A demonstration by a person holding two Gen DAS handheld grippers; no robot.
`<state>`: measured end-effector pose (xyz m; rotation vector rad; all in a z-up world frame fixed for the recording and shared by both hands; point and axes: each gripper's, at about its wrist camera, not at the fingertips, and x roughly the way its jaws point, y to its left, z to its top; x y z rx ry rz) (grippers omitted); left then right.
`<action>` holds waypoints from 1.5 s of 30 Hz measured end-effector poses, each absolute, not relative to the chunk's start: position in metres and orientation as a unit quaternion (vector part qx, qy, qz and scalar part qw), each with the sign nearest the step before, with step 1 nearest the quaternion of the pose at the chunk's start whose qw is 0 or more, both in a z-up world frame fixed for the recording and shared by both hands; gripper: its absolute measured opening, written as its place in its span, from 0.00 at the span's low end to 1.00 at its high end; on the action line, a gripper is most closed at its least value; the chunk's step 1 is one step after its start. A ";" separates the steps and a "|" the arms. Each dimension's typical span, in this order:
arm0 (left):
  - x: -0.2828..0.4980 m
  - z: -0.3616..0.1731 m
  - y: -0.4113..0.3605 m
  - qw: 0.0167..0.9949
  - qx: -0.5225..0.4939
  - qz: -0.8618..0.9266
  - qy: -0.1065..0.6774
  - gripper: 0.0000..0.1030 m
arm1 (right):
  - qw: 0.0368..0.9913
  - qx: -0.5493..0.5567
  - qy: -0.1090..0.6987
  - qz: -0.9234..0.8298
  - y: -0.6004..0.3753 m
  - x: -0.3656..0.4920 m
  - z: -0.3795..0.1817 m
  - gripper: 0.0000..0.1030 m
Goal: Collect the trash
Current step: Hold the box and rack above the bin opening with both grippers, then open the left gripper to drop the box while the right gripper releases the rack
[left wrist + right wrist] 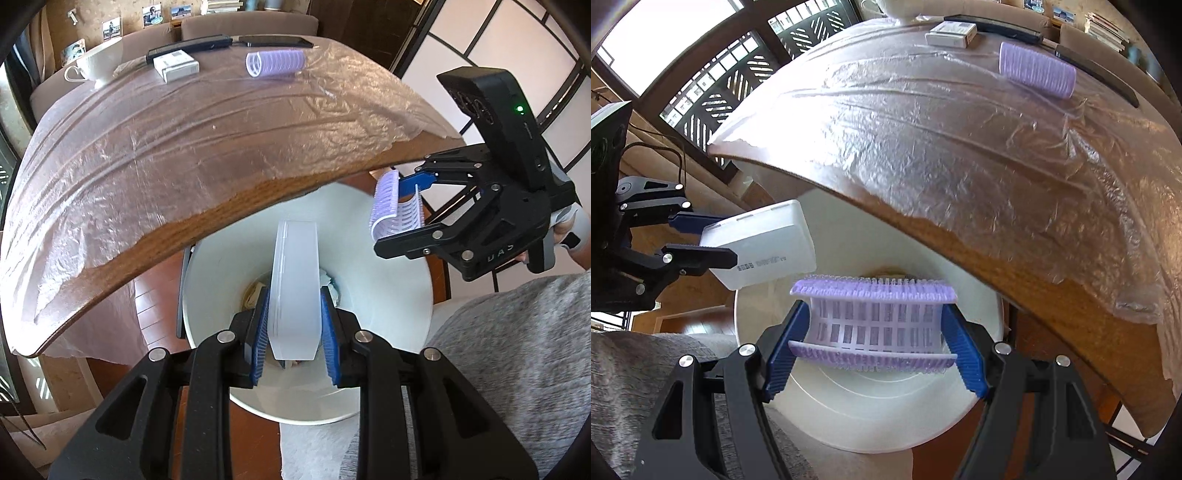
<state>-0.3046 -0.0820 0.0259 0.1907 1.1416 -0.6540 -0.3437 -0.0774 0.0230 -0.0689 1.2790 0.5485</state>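
My left gripper (294, 326) is shut on a flat translucent white plastic box (293, 284), held on edge over the mouth of a white bin (388, 280) that stands on the floor below the table edge. In the right wrist view the same box (761, 243) hangs at the left, above the bin (871, 398). My right gripper (873, 341) is shut on a broken purple hair roller (873, 321), also over the bin; the left wrist view shows that gripper (404, 206) and its roller (391, 206) at the right. Crumpled scraps lie at the bin's bottom.
A wooden table (207, 210) under clear plastic sheet carries a whole purple roller (275, 62), a white carton (176, 65), a white cup (99, 61) and dark flat devices (192, 46). A person's grey-clad leg (517, 350) is at the right. Wood floor surrounds the bin.
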 end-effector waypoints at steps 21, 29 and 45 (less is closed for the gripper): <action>-0.286 -0.033 -0.091 0.769 0.126 -0.269 0.566 0.27 | 0.757 -0.080 0.611 0.218 -0.055 -0.343 -0.030 0.70; -0.283 -0.050 -0.097 0.763 0.138 -0.265 0.574 0.27 | 0.756 -0.087 0.616 0.204 -0.055 -0.339 -0.047 0.70; -0.281 -0.078 -0.120 0.749 0.136 -0.273 0.588 0.31 | 0.747 -0.098 0.626 0.198 -0.052 -0.336 -0.061 0.72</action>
